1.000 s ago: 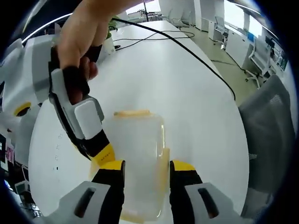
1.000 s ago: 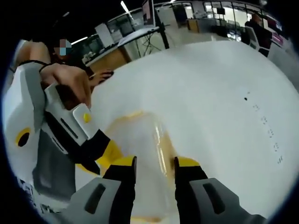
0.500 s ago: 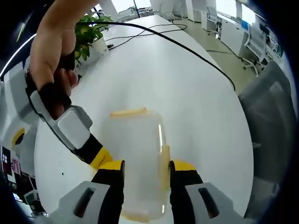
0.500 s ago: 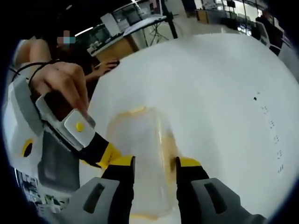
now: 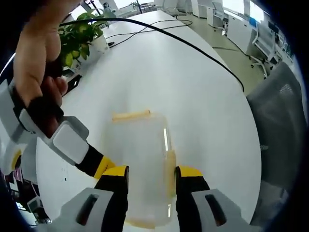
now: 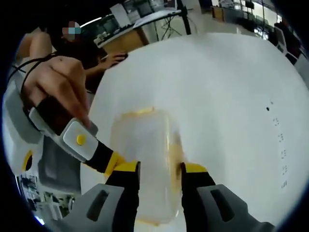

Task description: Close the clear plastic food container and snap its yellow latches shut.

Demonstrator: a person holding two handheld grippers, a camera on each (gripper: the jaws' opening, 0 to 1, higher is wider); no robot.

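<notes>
The container [image 5: 142, 164] is blurred; its latches' state cannot be told.

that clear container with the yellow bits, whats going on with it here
A person is working on a clear plastic food container on a white table with a hand-held gripper in each hand. The left hand-held gripper has its jaws on either side of the container, and the right hand-held gripper straddles it the same way from another side. The lid appears to be on. One yellow latch shows at the far end, another along the side; whether they are snapped shut is unclear.
</notes>
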